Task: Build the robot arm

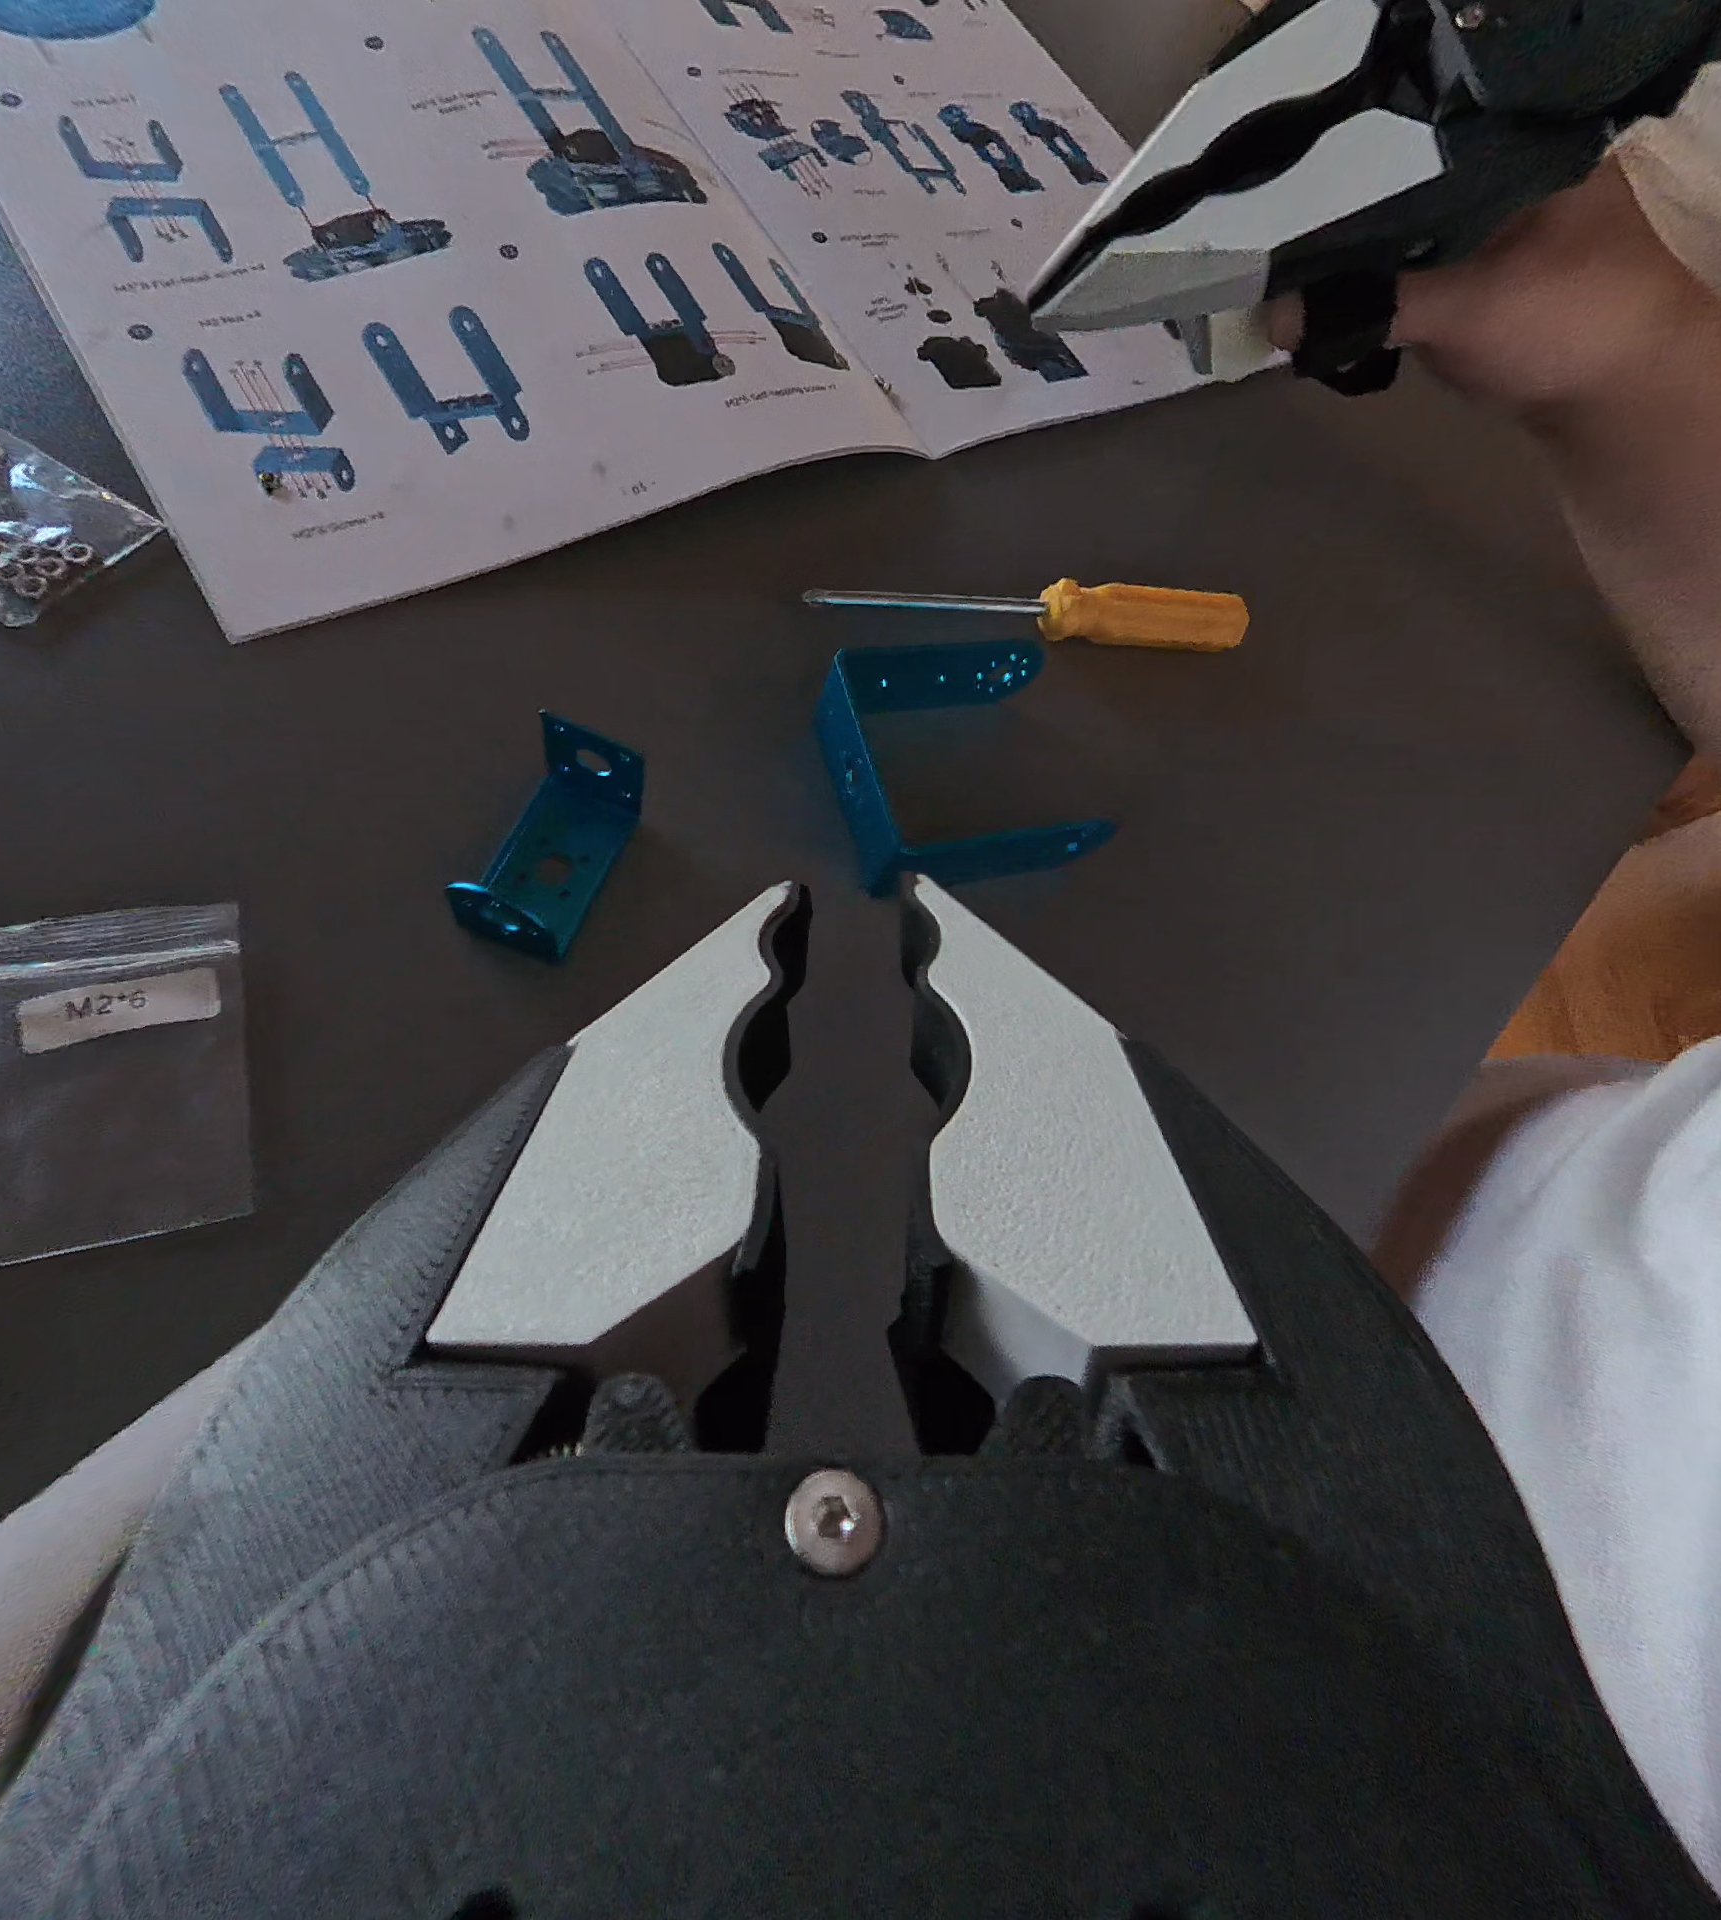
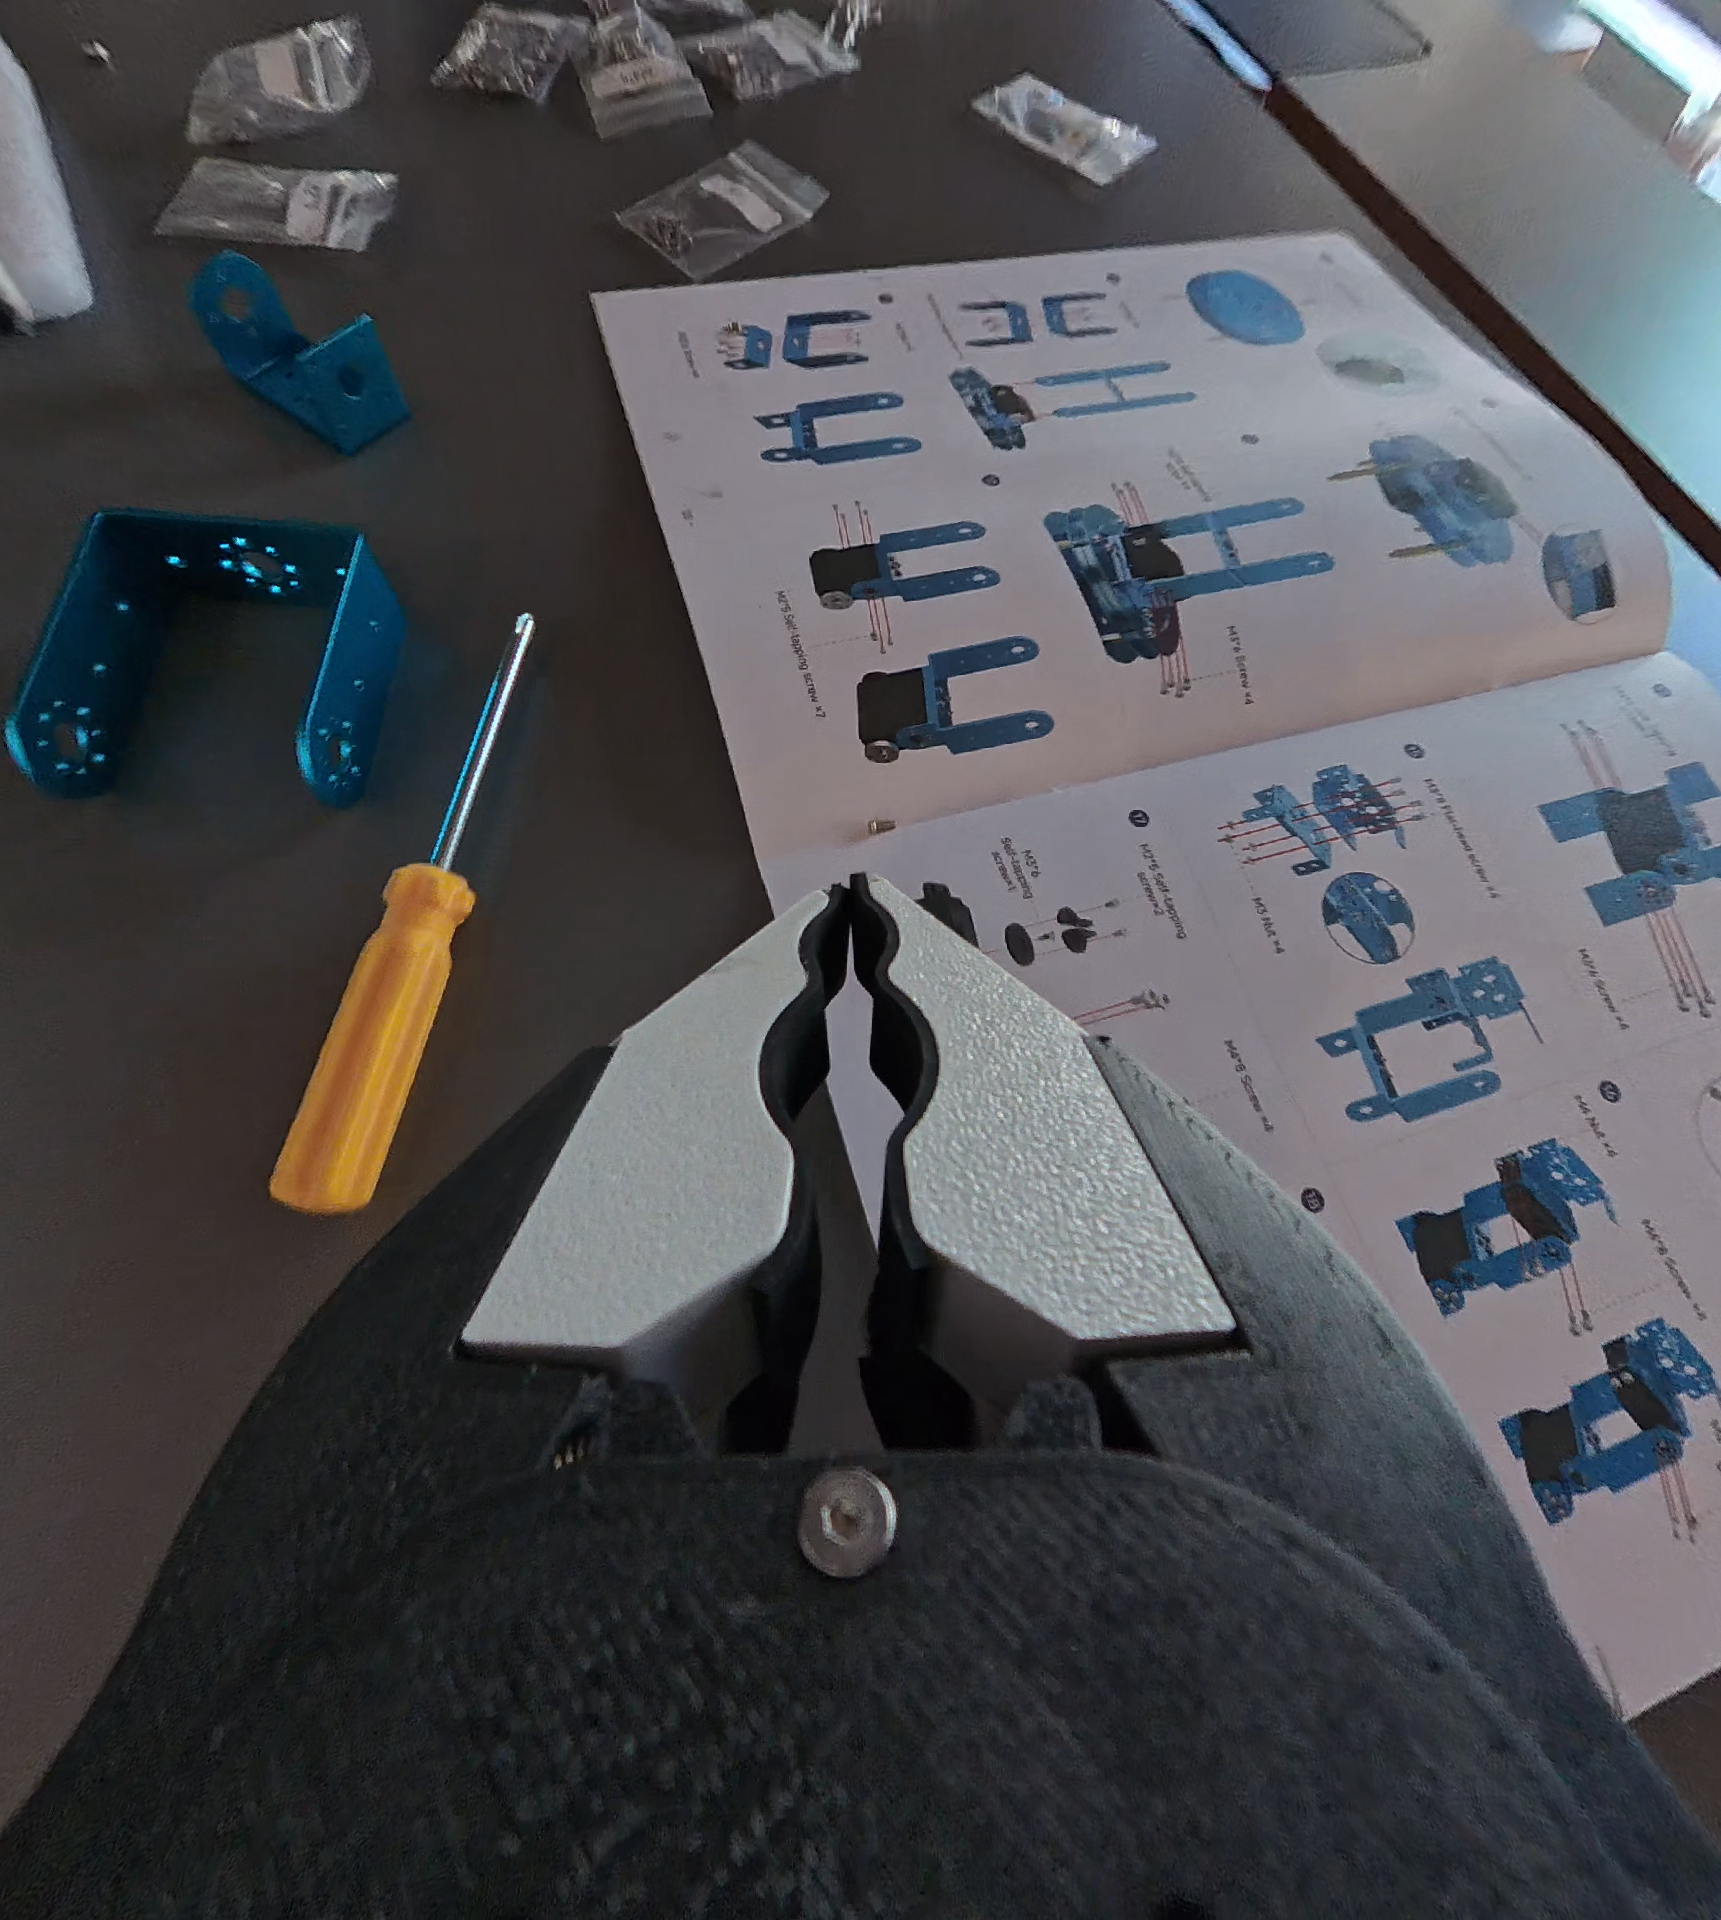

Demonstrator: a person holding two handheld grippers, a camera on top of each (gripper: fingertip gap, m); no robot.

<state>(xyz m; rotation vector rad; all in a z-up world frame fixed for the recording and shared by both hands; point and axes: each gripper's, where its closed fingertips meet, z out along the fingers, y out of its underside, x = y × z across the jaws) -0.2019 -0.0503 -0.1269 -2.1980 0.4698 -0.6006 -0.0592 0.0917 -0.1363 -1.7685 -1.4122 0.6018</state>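
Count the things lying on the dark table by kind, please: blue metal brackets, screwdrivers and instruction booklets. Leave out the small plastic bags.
Blue metal brackets: 2, the U-shaped bracket and the smaller bracket
Screwdriver, yellow handle: 1
Booklet, lying open: 1
Total: 4

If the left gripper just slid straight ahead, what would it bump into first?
Probably the large blue U-shaped bracket: the left gripper points at its near corner, fingers slightly apart. Height above the table is unclear.
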